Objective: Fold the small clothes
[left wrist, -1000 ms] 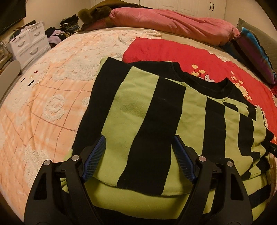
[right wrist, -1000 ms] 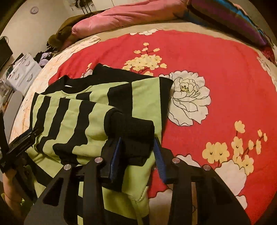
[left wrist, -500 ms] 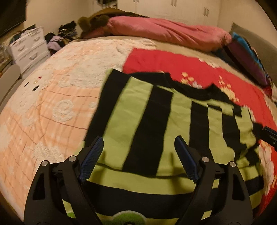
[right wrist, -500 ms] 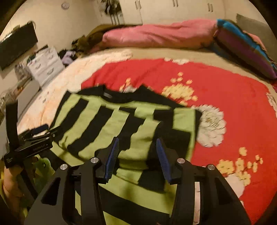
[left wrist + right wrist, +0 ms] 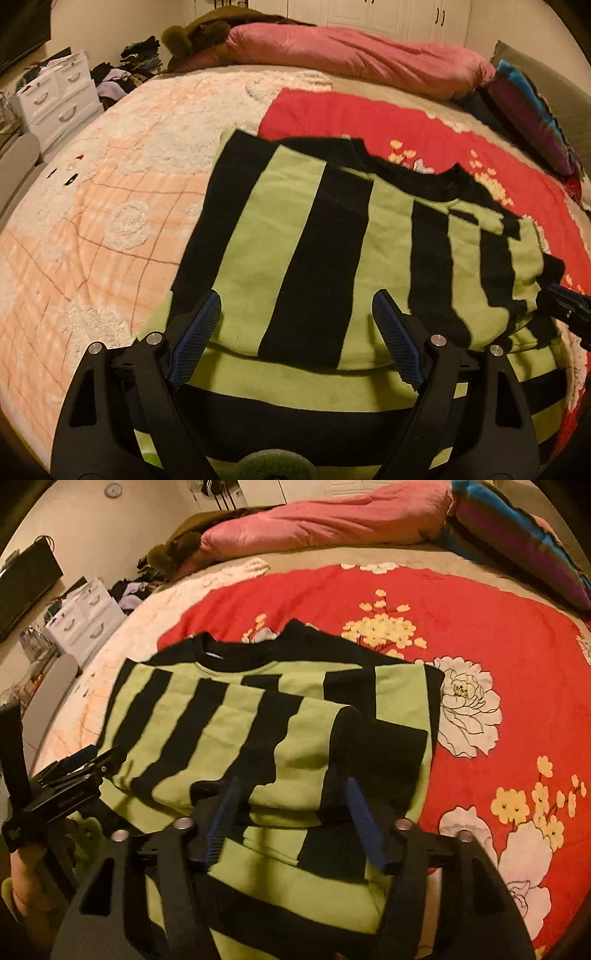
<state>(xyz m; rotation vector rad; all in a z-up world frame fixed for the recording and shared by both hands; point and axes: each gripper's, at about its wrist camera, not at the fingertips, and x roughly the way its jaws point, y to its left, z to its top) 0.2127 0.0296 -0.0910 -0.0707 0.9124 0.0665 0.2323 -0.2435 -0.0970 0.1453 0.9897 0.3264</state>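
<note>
Starting at the far left of the left wrist view: white drawer units (image 5: 55, 101) sit in the upper left corner with a heap of dark clothes (image 5: 127, 72) beside them. Next over is the peach fleece blanket (image 5: 92, 221) with its fluffy white swirls, filling the left half of the frame. Bottom centre is the left gripper (image 5: 295, 325), jaws standing wide apart with nothing pinched between the blue pads, just hovering over the near edge of the green-and-black striped sweater (image 5: 332, 240). That sweater lies mid-frame with its black collar pointing to the upper right, straddling the peach blanket and the red floral blanket (image 5: 424, 125). A pink duvet (image 5: 351, 51) runs along the top, and a purple and blue striped pillow (image 5: 532, 110) sits at the right edge.

Right wrist view: the left gripper shows at the left edge, held in a hand (image 5: 26, 890), right by the sweater's left side. The sweater takes the middle of the frame, with a striped sleeve folded across the front and its black cuff landing centre-right. The right gripper (image 5: 291, 812) is at bottom centre, its jaws opening, pads either side of the sweater's folded edge near the cuff but not squeezing it as far as I can see. Red floral blanket fills the right.
</note>
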